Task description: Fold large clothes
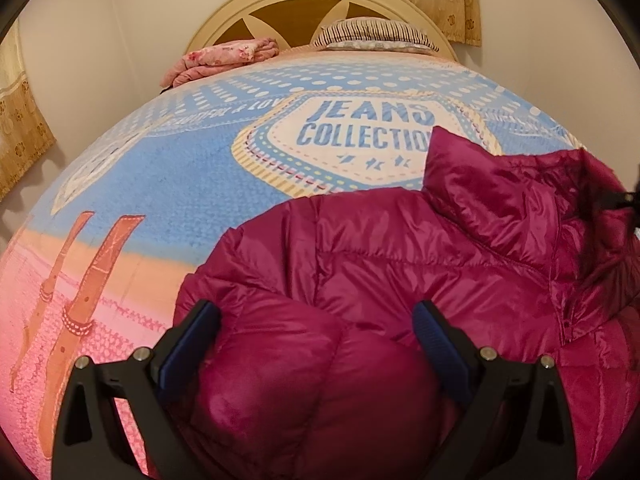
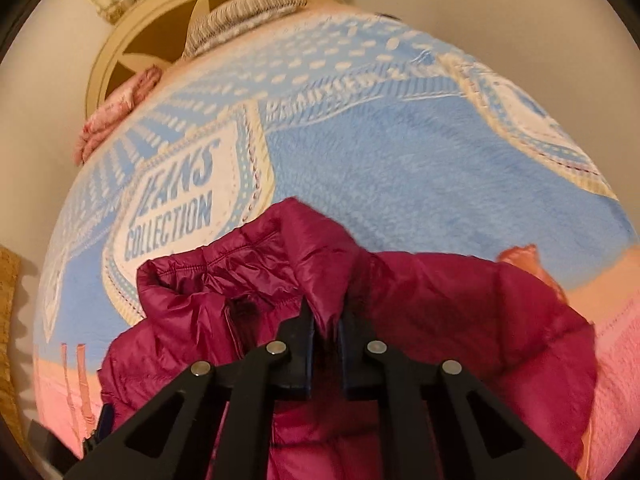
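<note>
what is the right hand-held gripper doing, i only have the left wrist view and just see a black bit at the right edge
Observer: The right hand-held gripper is shut on a fold of the magenta puffer jacket, near its collar.
Operator: is that part lifted or flat
Observer: The pinched fold rises in a peak above the rest of the jacket, over the blue blanket.
Operator: anything past the jacket on that side
Observer: Only a pink and orange band of the blanket; its edge lies beyond.
</note>
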Available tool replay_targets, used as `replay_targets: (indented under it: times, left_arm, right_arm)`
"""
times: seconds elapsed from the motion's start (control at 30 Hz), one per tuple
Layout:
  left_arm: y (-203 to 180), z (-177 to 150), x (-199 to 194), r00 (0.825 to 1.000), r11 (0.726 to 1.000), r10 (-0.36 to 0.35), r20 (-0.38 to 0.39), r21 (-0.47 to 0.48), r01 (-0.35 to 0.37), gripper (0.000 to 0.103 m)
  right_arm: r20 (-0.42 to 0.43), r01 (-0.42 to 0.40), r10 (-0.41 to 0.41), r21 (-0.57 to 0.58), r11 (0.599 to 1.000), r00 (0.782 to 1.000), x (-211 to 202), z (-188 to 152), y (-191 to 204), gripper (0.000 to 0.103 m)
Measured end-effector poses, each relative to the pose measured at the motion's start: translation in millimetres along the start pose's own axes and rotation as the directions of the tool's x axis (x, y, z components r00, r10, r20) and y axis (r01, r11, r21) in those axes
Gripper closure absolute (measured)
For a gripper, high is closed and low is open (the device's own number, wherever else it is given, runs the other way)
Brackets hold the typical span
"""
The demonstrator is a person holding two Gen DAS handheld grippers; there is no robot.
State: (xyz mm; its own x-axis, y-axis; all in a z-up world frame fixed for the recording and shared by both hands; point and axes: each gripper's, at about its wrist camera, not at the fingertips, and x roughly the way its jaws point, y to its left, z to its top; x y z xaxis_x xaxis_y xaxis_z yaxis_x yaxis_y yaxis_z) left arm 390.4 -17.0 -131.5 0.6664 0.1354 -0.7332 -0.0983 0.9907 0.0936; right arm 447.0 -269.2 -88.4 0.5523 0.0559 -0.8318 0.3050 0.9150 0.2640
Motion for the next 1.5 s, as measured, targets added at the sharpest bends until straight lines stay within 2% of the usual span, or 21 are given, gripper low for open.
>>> replay_targets:
  times: [0.4,0.63,0.8,0.87,0.97,1.07,1.17,1.23,1.37,1.4,1.47,1.5]
  left_arm:
    - [5.1,-0.2,1.1,1.000,0.999,-0.030,0.001,-0.024,0.030,0.002]
    - [6.4,0.4,1.9,0.999,0.998,-0.046,0.003,-0.034,0.046,0.002]
    - [8.4,-0.2,-0.8,0.997,0.996,-0.080,0.007,-0.040,0.080,0.002]
    - [10.2,0.1,-6.6,0.991,0.991,-0.132,0.013,-0.030,0.132,0.002]
    - [9.7,9.7,-24.8,0.973,0.973,-0.229,0.038,0.000,0.230,0.002]
    - [0.3,33.6,-38.8,0.947,0.947,-0.319,0.047,-0.015,0.320,0.002]
    - [-21.9,62.4,-31.5,0.912,0.912,-0.410,-0.025,-0.049,0.408,0.000]
    - [-42.0,73.7,-17.6,0.903,0.907,-0.421,-0.082,-0.066,0.417,0.000]
    - [-69.4,66.6,-3.9,0.905,0.914,-0.405,-0.130,-0.075,0.398,0.000]
    - [-77.9,62.4,-2.0,0.911,0.920,-0.391,-0.134,-0.062,0.386,0.000]
    - [-91.9,60.2,0.6,0.935,0.944,-0.328,-0.133,0.004,0.331,0.000]
    - [-99.7,60.5,2.2,0.957,0.961,-0.266,-0.120,0.048,0.273,0.000]
  right_arm:
    - [0.103,0.043,-0.050,0.071,0.997,0.993,-34.4,-43.9,-33.4,0.095]
    - [0.107,-0.008,-0.011,0.177,0.984,0.994,-10.8,-70.1,-67.2,0.095]
    - [0.165,0.016,-0.035,0.112,0.994,0.986,-1.2,-81.2,-63.8,0.095]
    - [0.193,0.009,-0.029,0.105,0.994,0.981,0.1,-85.4,-63.8,0.095]
    - [0.205,-0.059,0.030,0.135,0.989,0.978,-0.2,-86.5,-74.8,0.095]
    - [0.215,-0.094,0.060,0.151,0.984,0.975,-0.6,-88.3,-80.1,0.095]
    - [0.219,-0.090,0.057,0.144,0.985,0.974,-1.1,-89.3,-78.7,0.095]
    - [0.221,-0.103,0.068,0.150,0.983,0.973,-0.5,-90.3,-79.8,0.095]
    - [0.223,-0.113,0.077,0.153,0.982,0.972,0.0,-89.8,-81.6,0.095]
    - [0.223,-0.117,0.081,0.154,0.981,0.971,0.2,-90.0,-82.5,0.095]
    - [0.225,-0.122,0.085,0.156,0.980,0.971,0.3,-90.3,-83.3,0.095]
    - [0.225,-0.125,0.088,0.157,0.980,0.970,0.4,-90.6,-84.1,0.095]
